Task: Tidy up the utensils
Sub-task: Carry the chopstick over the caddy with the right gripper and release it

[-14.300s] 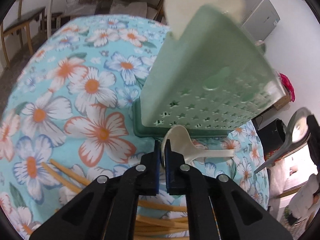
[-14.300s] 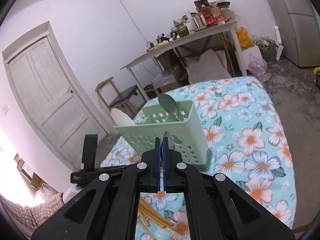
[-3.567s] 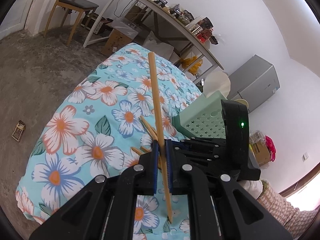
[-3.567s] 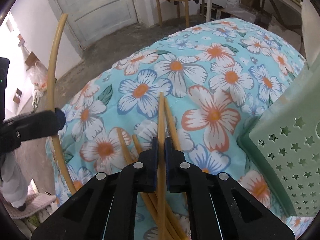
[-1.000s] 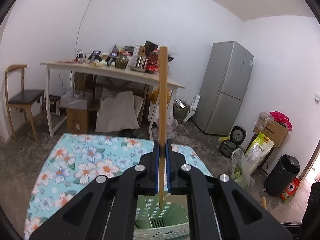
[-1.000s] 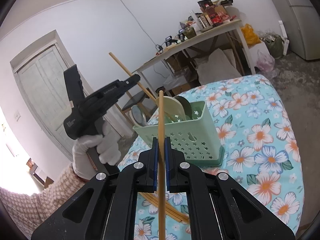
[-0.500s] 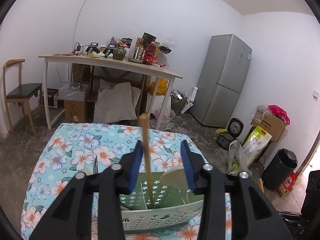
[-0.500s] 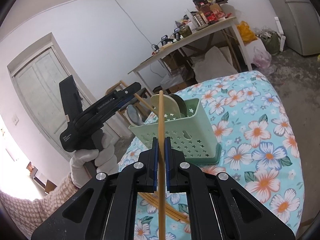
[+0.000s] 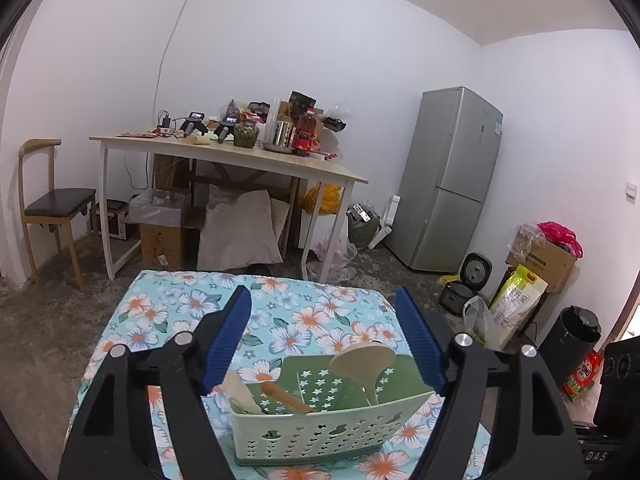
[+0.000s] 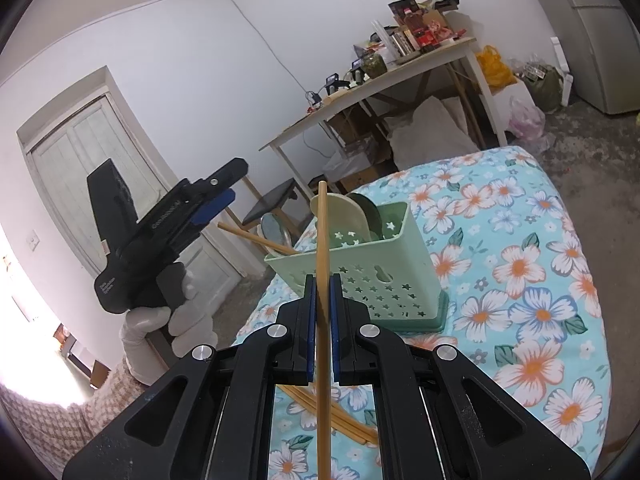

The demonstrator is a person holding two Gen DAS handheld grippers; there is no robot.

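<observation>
Dropping chopsticks into the green caddy (image 10: 362, 266)
Left gripper (image 9: 325, 342) jaws had just been opening, nothing between them; right gripper (image 10: 322, 312) pinched a light, stiff, slippery chopstick (image 10: 322, 280) mid-shaft.

Counted: one green caddy (image 10: 372, 268), one chopstick (image 10: 322, 320) held, one chopstick in caddy (image 10: 256, 239), several loose chopsticks (image 10: 336, 416), two grippers.

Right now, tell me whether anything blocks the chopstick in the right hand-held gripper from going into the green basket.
Nothing visible blocks it. The right hand-held gripper is shut on the chopstick, and the green basket stands just beyond it, open at the top. The left hand-held gripper hangs off to the side, jaws open and empty.
</observation>
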